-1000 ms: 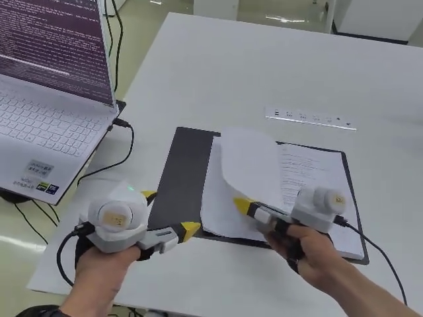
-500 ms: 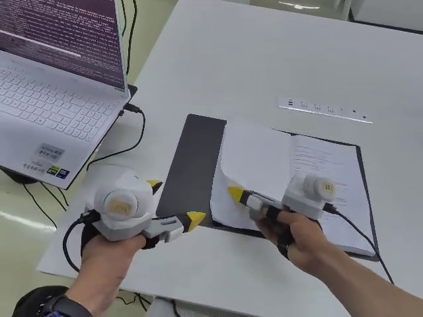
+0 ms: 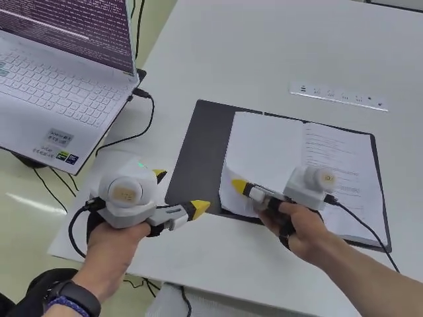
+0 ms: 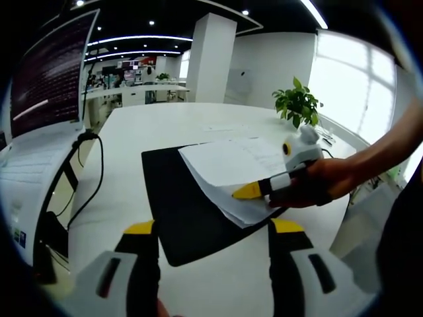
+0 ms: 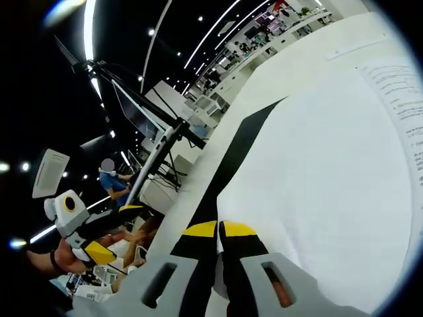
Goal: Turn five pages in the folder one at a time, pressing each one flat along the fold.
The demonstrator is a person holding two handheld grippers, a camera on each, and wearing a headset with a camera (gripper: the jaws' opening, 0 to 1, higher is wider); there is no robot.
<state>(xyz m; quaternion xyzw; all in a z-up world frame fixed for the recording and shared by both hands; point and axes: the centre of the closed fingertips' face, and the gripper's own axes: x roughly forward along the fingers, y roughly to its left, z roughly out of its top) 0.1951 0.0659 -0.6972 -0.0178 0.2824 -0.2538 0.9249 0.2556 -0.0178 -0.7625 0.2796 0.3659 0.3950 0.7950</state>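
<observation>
Folder: a black open folder [image 3: 198, 148] lies before us on the white table [image 3: 264, 53].
Right gripper [image 3: 239, 187]: jaws closed on a white paper page [image 3: 264, 155], at its lower corner over the folder's left half.
Left gripper [image 3: 180, 191]: jaws apart, empty, beside the folder's left edge.
Progress: we judge this page mid-turn and unpressed; we cannot count finished pages.

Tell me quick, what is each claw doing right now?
Left claw: open, holding nothing.
Right claw: closed on a page.
</observation>
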